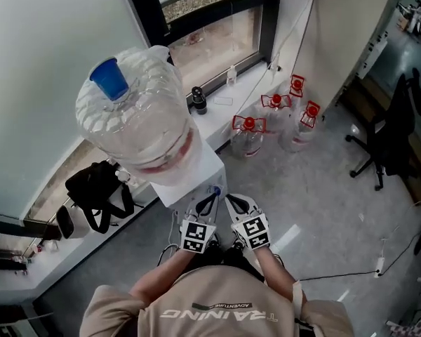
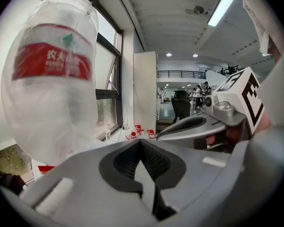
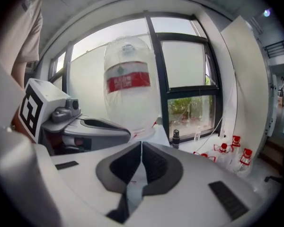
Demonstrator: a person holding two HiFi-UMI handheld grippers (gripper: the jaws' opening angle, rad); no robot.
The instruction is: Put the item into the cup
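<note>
No cup and no loose item show in any view. A water dispenser (image 1: pixel 196 177) with a large clear bottle (image 1: pixel 137 114) stands in front of me. My left gripper (image 1: pixel 210 198) and right gripper (image 1: pixel 231 199) are held side by side just before the dispenser's front edge. In the left gripper view the left gripper (image 2: pixel 139 142) has its jaws closed together with nothing between them, the bottle (image 2: pixel 52 79) rising at the left. The right gripper (image 3: pixel 141 144) is likewise shut and empty, facing the bottle (image 3: pixel 128 89).
Several red-capped water jugs (image 1: pixel 274 118) stand on the floor to the right of the dispenser. A black bag (image 1: pixel 98 188) and a small dark bottle (image 1: pixel 198 100) sit on the window sill. An office chair (image 1: pixel 393 139) is far right; a cable (image 1: pixel 337 274) lies on the floor.
</note>
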